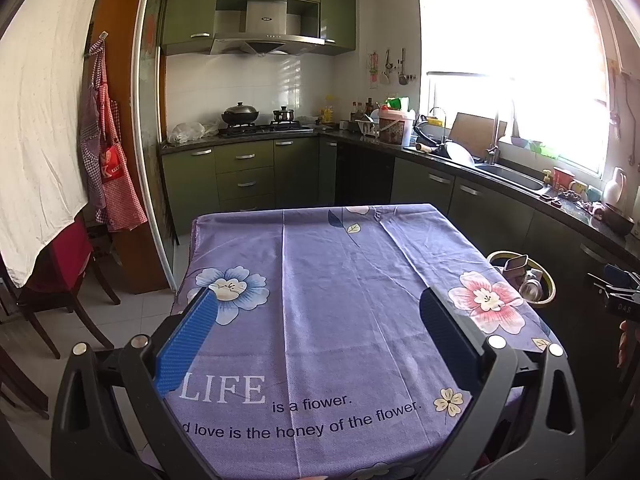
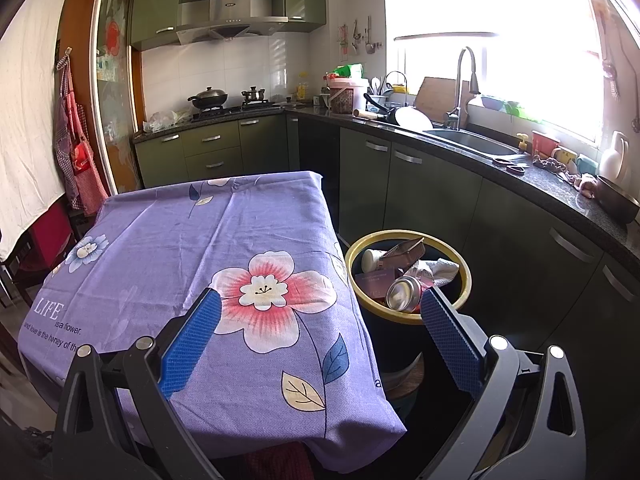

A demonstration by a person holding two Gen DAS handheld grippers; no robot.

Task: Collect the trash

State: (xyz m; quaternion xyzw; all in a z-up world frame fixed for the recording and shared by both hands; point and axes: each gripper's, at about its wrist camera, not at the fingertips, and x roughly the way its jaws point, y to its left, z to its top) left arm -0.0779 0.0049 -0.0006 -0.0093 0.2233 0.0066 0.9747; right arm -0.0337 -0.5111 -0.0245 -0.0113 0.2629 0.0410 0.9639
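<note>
A yellow-rimmed trash bin point(image 2: 464, 276) stands on the floor at the table's right side. It holds a metal can point(image 2: 403, 293), a foil tray point(image 2: 404, 249), a white cup point(image 2: 371, 260), a purple box point(image 2: 374, 281) and a crumpled tissue point(image 2: 442, 268). The bin also shows in the left wrist view point(image 1: 550, 298). My left gripper point(image 1: 318, 300) is open and empty above the purple flowered tablecloth point(image 1: 320, 300). My right gripper point(image 2: 320, 302) is open and empty over the table's right edge point(image 2: 352, 280), beside the bin. I see no trash on the cloth.
Green kitchen cabinets and a dark counter point(image 2: 520, 176) with a sink point(image 2: 468, 140) run along the right and back. A stove with a wok point(image 2: 208, 100) is at the back. A dark chair point(image 1: 60, 280) and white sheet point(image 1: 44, 120) stand left. The other gripper shows at the right edge point(image 1: 620, 300).
</note>
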